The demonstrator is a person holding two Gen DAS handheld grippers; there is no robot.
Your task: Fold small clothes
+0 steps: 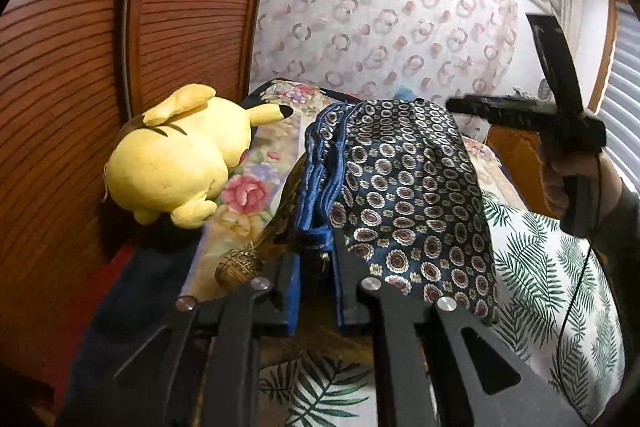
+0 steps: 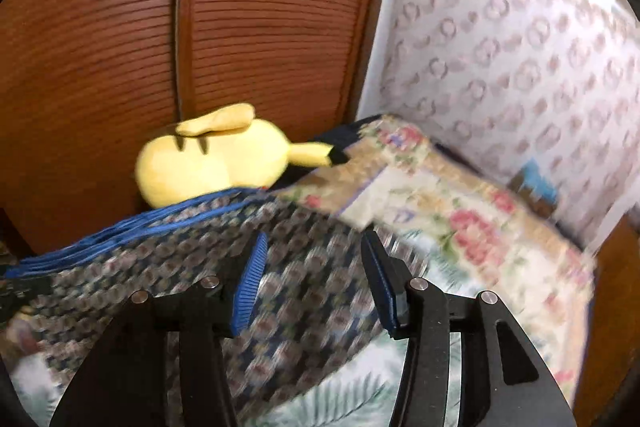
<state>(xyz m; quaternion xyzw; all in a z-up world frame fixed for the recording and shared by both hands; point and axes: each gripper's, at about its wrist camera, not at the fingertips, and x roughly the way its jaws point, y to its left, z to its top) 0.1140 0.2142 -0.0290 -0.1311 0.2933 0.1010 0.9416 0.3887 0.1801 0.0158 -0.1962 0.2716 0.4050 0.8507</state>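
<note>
A dark blue garment [image 1: 412, 187] with a ring pattern and a blue waistband hangs lifted over the bed. My left gripper [image 1: 316, 259] is shut on the garment's waistband end and holds it up. My right gripper [image 2: 312, 275] is open and empty, its blue pads [image 2: 250, 287] apart just above the garment [image 2: 200, 259], which spreads below it in the blurred right wrist view. The right gripper also shows in the left wrist view [image 1: 520, 115], held in a hand at the right, beyond the garment.
A yellow plush toy [image 1: 176, 163] lies at the left on a floral blanket [image 1: 248, 195], against a brown slatted wardrobe [image 1: 80, 67]. A leaf-print sheet [image 1: 540, 267] covers the bed. A patterned curtain [image 1: 380, 19] hangs behind.
</note>
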